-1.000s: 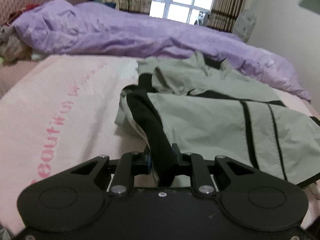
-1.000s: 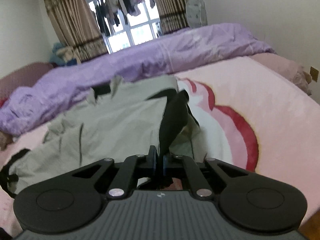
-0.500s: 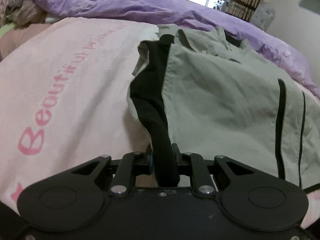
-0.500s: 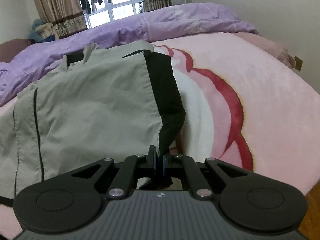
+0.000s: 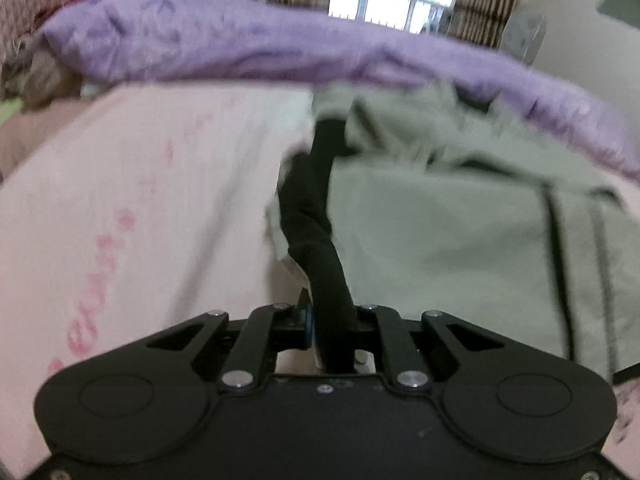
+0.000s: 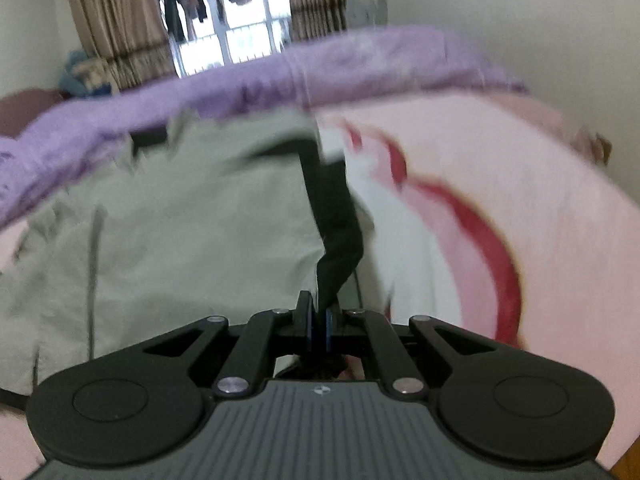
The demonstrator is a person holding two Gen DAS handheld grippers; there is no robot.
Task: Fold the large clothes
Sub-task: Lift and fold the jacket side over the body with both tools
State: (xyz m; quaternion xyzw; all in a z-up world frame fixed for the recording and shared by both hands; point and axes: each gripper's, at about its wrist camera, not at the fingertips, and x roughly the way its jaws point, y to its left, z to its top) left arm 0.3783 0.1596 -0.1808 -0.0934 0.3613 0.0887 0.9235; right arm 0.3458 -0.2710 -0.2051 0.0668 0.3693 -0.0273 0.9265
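Lying on the pink plush blanket (image 5: 132, 184) with red lettering, the pale grey-green fabric garment (image 5: 440, 240) with black trim stretched back toward the rumpled purple quilt (image 5: 248, 40), which ran along the blanket's far edge. The left gripper (image 5: 332, 320) was closing its jaws on the garment's black trim band (image 5: 316, 200), which rose twisted from the blanket's surface on the garment's left edge. The right gripper (image 6: 320, 320) had its jaws pressed nearly together, pinching the black band (image 6: 336, 216) on the garment's right edge, beside the blanket's red curved print (image 6: 480, 232). Both views were blurred
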